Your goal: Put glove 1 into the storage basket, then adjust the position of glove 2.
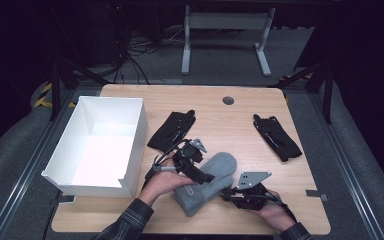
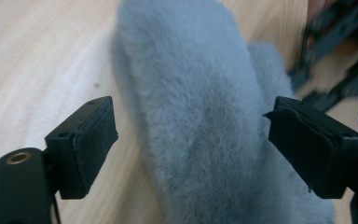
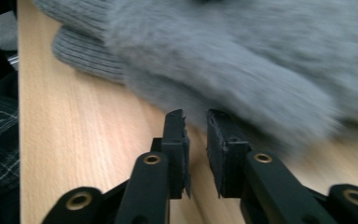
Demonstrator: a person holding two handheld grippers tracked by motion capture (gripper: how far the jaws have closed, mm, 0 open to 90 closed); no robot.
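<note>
So the left gripper point(image 2: 191, 140) is hanging right over the grey fuzzy mittens point(image 1: 207, 182), jaws spread wide with the upper mitten sitting between the 2 pads, neither pad touching the fur as far as I can see. The right gripper point(image 3: 196, 133) is down low on the wooden table point(image 1: 220, 127), jaws nearly together with just a thin gap and nothing between them, its tips just beside the edge of the mittens near the ribbed cuff point(image 3: 81, 51).

Seen from above, the mittens look stacked, 1 on top of the other, lying between the 2 grippers at the near side of the table. Off beyond the left gripper there's a black glove point(image 1: 172, 131), another black glove point(image 1: 276, 137) well apart past the right gripper, and an open white box point(image 1: 100, 145) out to the left gripper's outer side.

What could go wrong, in my opinion: if the left jaws close where they are, they'd probably bite only the top mitten, and fluffy fur squishes and slips, so the pair could separate or drop on the way up. The right gripper's narrow gap might also just shove the cuff along instead of catching it.
</note>
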